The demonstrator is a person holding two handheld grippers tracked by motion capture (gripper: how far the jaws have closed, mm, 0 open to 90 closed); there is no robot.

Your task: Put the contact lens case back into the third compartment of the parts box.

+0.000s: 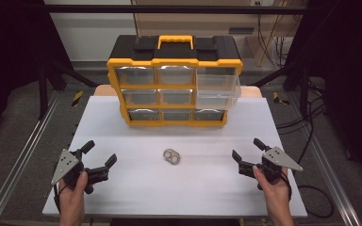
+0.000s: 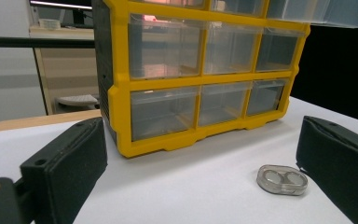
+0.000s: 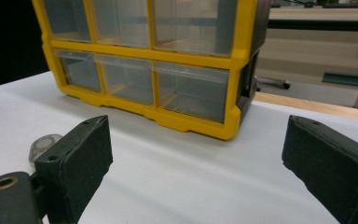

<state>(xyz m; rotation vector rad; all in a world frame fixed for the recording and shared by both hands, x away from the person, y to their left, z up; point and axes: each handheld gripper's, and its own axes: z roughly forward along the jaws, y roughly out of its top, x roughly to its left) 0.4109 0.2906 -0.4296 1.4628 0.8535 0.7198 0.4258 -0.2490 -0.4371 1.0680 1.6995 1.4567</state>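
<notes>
**A:** What does the high view give you?

**B:** A white bench (image 1: 122, 122) carries a yellow and black plastic organizer (image 1: 174, 80) with clear drawers, three across and three high. Its top right drawer (image 1: 218, 87) is pulled out, and you can see nothing inside it. No writing can be read. A small clear lens case (image 1: 172, 157), two round cups joined, lies flat on the bench in front of the organizer, between your hands. Your left gripper (image 1: 99, 154) and right gripper (image 1: 249, 148) rest low at either side, both spread wide, holding nothing.

**A:** And the left gripper view?

**B:** Black padded jaws stand far apart. The lens case (image 2: 282, 179) lies near the right jaw, apart from it. The organizer (image 2: 116, 93) rises behind; its drawers look bare.

**A:** The right gripper view?

**B:** Jaws wide again. The lens case (image 3: 44, 143) peeks out beside the left jaw, partly hidden.
</notes>
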